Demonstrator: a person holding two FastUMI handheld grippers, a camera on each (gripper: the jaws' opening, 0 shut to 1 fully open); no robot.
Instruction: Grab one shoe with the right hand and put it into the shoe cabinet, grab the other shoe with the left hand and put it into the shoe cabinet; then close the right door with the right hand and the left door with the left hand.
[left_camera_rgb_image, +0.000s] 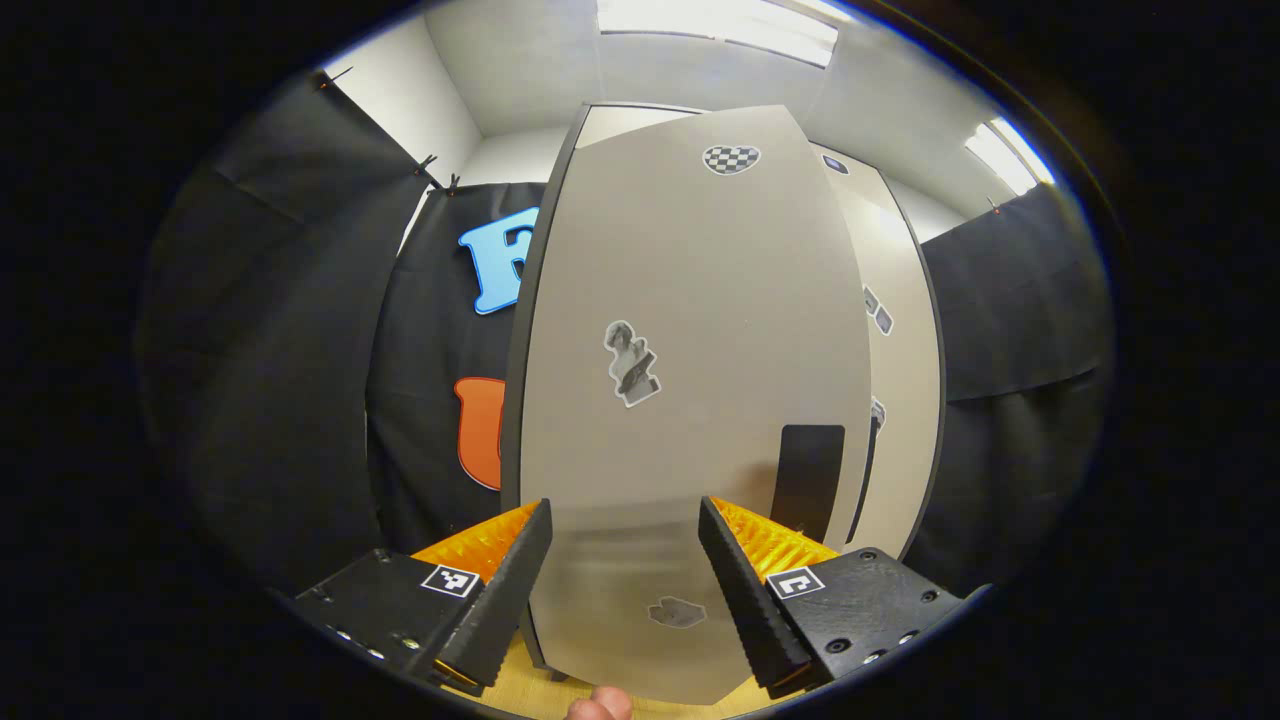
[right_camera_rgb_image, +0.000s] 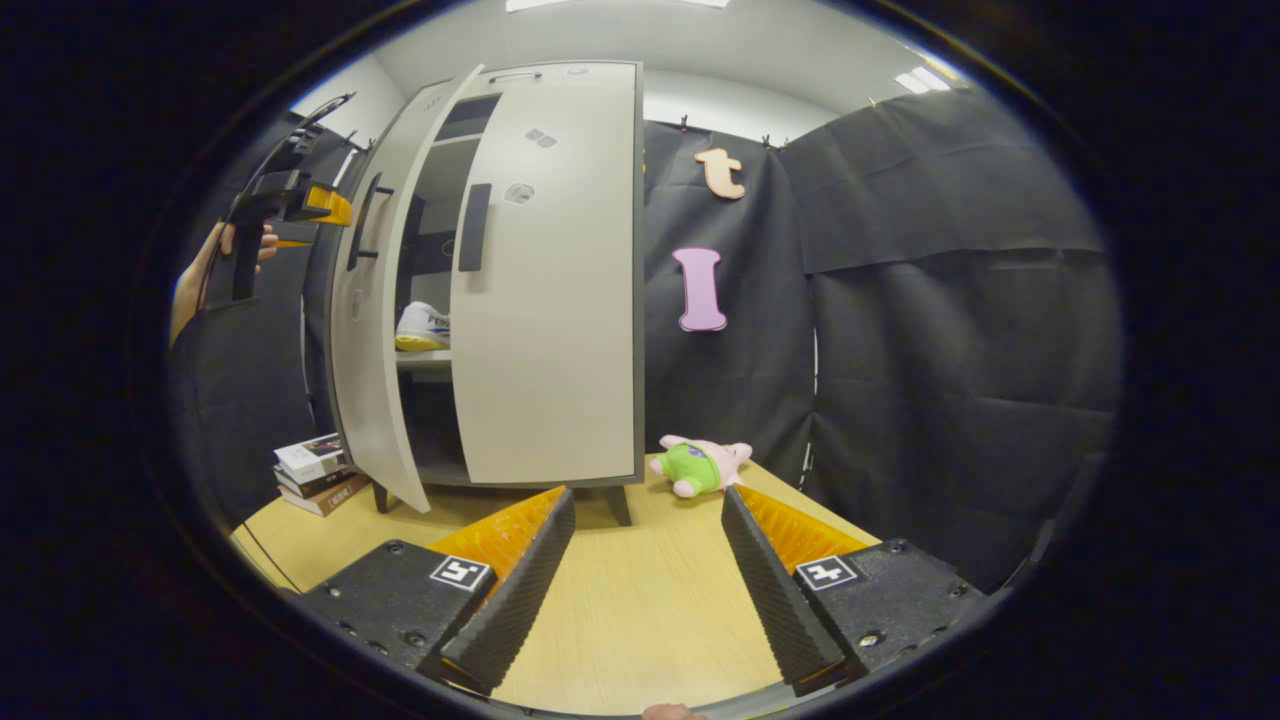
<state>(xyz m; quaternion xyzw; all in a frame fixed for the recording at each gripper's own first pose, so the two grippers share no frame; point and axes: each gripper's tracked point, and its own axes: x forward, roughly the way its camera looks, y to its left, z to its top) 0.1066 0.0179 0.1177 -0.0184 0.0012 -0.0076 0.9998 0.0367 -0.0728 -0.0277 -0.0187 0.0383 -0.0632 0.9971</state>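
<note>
The pale shoe cabinet (right_camera_rgb_image: 545, 300) stands on the wooden table. Its right door (right_camera_rgb_image: 550, 330) lies shut against the cabinet, while the left door (right_camera_rgb_image: 372, 330) hangs ajar. Through the gap a white shoe with a yellow sole (right_camera_rgb_image: 422, 327) rests on a shelf. My left gripper (left_camera_rgb_image: 625, 580) is open, close in front of the left door's outer face (left_camera_rgb_image: 690, 330), left of its black handle (left_camera_rgb_image: 808, 480). A hand holds that left gripper (right_camera_rgb_image: 295, 205) up high beside the door. My right gripper (right_camera_rgb_image: 648, 580) is open and holds nothing, low over the table in front of the cabinet.
A pink and green plush toy (right_camera_rgb_image: 700, 465) lies on the table (right_camera_rgb_image: 640, 610) beside the cabinet's right foot. A stack of books (right_camera_rgb_image: 315, 472) sits at the table's left edge, below the open door. Black cloth walls close in behind and to both sides.
</note>
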